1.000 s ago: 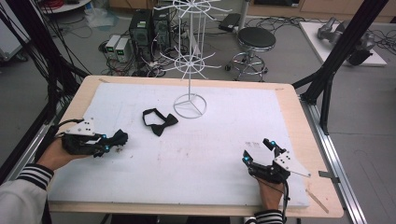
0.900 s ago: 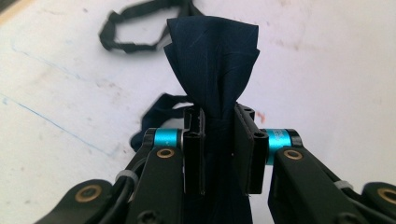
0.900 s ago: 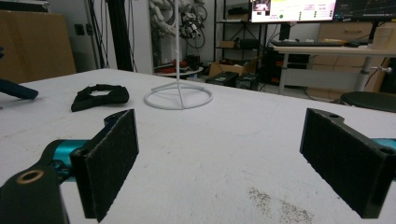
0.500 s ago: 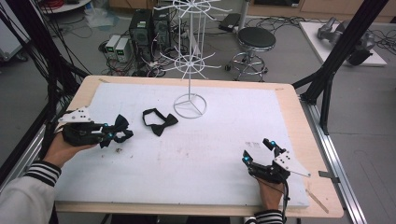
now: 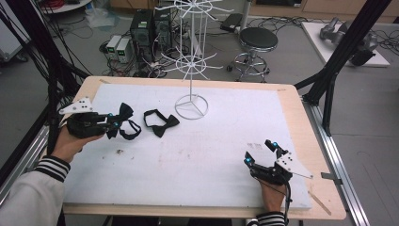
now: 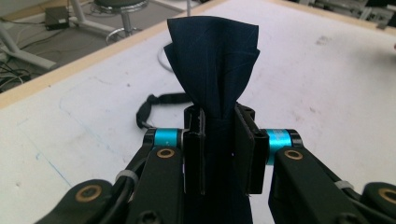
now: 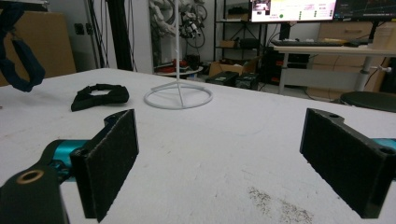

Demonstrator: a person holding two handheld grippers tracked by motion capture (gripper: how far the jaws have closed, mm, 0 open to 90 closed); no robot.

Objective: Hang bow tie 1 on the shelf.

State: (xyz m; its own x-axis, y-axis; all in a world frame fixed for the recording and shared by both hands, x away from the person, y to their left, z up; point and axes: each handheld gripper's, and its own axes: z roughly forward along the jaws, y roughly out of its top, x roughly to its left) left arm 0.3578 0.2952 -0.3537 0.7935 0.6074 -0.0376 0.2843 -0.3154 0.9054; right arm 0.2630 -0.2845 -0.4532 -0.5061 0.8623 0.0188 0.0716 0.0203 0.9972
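Observation:
My left gripper [image 5: 113, 123] is shut on a dark navy bow tie [image 5: 124, 113] and holds it above the left side of the white table mat, its strap loop [image 5: 131, 131] hanging below. In the left gripper view one wing of the tie [image 6: 212, 60] fans out past the gripper [image 6: 219, 135], pinched between both pads. A second, black bow tie [image 5: 161, 123] lies flat on the mat just right of it, also in the right gripper view [image 7: 100, 95]. My right gripper [image 5: 259, 150] rests near the front right, open [image 7: 224, 163] with nothing between its pads.
A white wire display rack stands at the back middle of the table on a ring base [image 5: 191, 106] [image 7: 178, 97], with hooked arms [image 5: 193, 66] higher up. Bare wooden table border [image 5: 301, 122] runs around the mat. A stool and computer boxes stand on the floor beyond.
My left gripper has risen and moved right toward the black bow tie, and the navy tie now shows at its jaws. The right gripper has stayed put.

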